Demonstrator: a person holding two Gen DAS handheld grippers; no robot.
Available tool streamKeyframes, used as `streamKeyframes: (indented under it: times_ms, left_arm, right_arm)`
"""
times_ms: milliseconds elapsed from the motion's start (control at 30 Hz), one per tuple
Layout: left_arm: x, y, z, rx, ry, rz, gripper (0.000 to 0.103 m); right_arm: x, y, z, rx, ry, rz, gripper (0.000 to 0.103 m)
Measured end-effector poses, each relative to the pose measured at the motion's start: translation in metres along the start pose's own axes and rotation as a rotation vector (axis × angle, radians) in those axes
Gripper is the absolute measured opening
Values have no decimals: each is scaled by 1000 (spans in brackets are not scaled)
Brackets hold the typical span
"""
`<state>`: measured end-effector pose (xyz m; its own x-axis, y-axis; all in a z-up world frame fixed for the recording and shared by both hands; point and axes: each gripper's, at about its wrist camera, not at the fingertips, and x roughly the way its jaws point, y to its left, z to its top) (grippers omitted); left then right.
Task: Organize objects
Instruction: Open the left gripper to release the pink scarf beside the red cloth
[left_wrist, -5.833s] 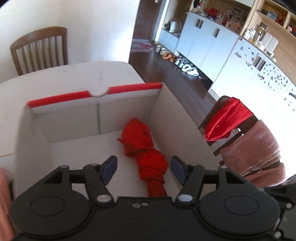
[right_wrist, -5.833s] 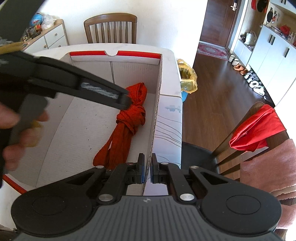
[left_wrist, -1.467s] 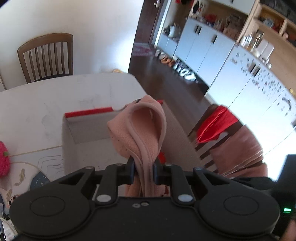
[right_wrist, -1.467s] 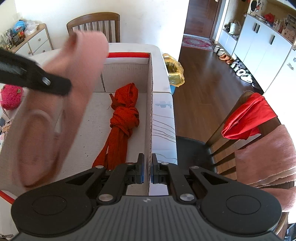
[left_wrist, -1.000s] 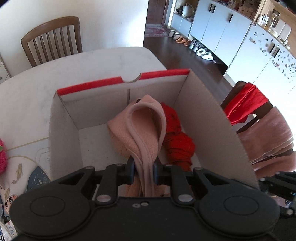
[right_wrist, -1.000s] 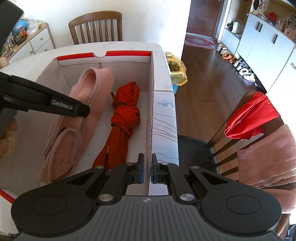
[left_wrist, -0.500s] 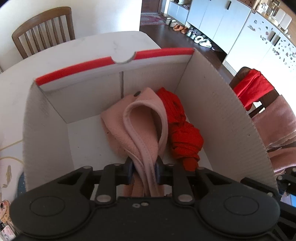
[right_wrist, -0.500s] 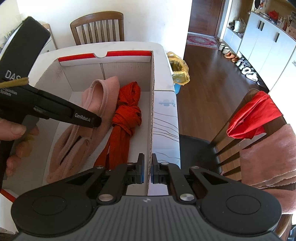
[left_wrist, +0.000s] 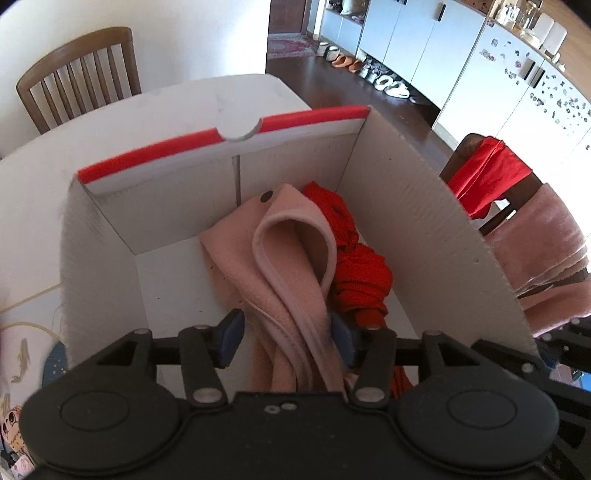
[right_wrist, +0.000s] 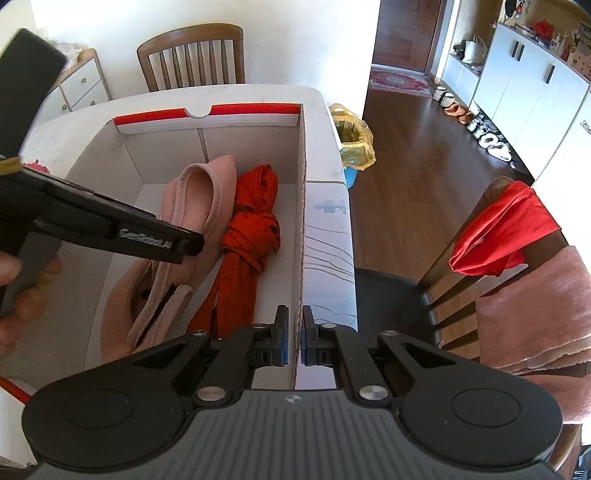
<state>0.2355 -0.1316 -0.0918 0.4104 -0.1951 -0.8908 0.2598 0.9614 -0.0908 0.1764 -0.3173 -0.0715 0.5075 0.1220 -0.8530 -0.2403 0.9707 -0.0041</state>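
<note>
White tabletop (right_wrist: 334, 236), wooden chair (right_wrist: 192, 55) behind, dark plank floor off to the right. On that table, a white cardboard box (left_wrist: 424, 221) with a red-edged far flap. Inside, a pink cloth (left_wrist: 280, 266) laid along the floor of the box, just beside and touching a knotted red cloth (left_wrist: 360, 269) nearer the right wall. Left gripper (left_wrist: 286, 334) spread wide, pads either side of the pink cloth's near end, right pad perhaps brushing it, no squeeze evident; released, by the look of it. Right gripper (right_wrist: 293, 336) clenched on the box's right wall, pinning the box. Step in hand, judged: letting go of the pink cloth and clearing out. Best done by lifting straight up and back, with the jaws kept wide so no pad snags the piped hem and drags the fold out again; right-hand pinch worth holding until the left is clear of the rim. Pink cloth's long axis running near to far, parallel to the red one, folded loop end toward the far flap, loose end toward the cameras.
</note>
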Motion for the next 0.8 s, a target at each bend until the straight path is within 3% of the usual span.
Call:
streamKeyframes:
  times_ms: [533, 800]
  left_arm:
    - [-77, 1, -14, -43, -165, -15, 63]
    - [-109, 16, -32, -77, -237, 28, 69]
  right_arm:
    - [1, 7, -4, -32, 5, -43, 5]
    - [0, 10, -4, -47, 6, -60, 5]
